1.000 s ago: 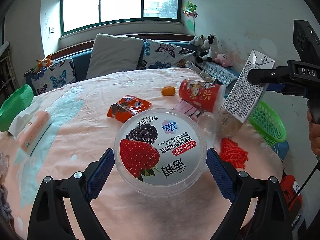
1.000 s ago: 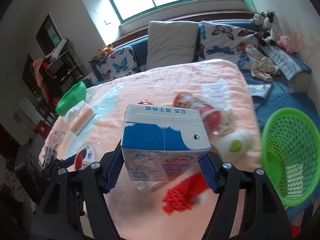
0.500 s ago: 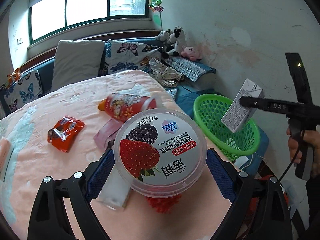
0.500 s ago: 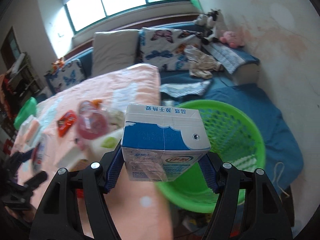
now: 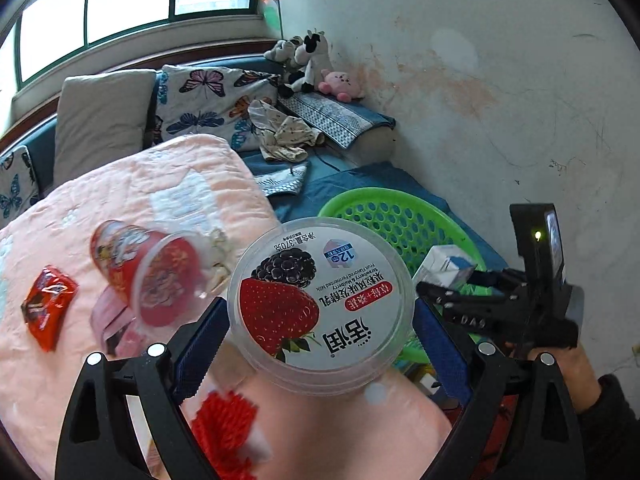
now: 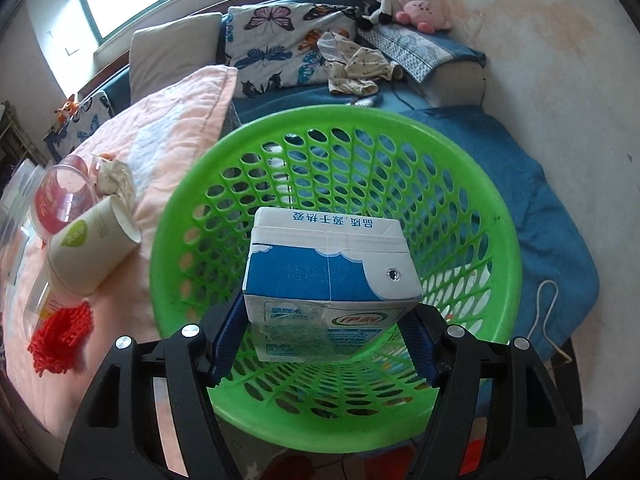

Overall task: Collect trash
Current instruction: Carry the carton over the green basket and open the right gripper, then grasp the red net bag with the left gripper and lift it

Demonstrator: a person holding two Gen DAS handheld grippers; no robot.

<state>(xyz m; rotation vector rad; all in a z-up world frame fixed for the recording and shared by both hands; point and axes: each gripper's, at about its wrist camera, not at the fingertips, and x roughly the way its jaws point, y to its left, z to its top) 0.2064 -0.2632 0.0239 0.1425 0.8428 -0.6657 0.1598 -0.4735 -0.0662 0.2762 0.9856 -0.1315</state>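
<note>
My left gripper (image 5: 319,320) is shut on a round yogurt tub (image 5: 320,292) with a strawberry lid and holds it over the right edge of the pink-covered table (image 5: 140,192). The green mesh basket (image 5: 384,208) stands just beyond the tub, on the floor. My right gripper (image 6: 324,320) has a blue and white milk carton (image 6: 328,268) between its pads, right over the open mouth of the basket (image 6: 184,208). Its jaws are opening, and the pads still touch the carton's sides. In the left wrist view the carton (image 5: 448,264) sits low above the basket's inside.
On the table lie a tipped red plastic cup (image 5: 148,276), a red wrapper (image 5: 48,304), a red foam net (image 5: 224,432) and a white paper cup (image 6: 92,248). A sofa with butterfly cushions (image 6: 280,44) and a blue cloth (image 6: 552,240) lie behind the basket. The wall (image 5: 480,80) is close on the right.
Both grippers have swung right, off the table's middle towards the basket. The right one has sunk with the carton until it hangs over the basket's mouth. The left still holds the tub.
</note>
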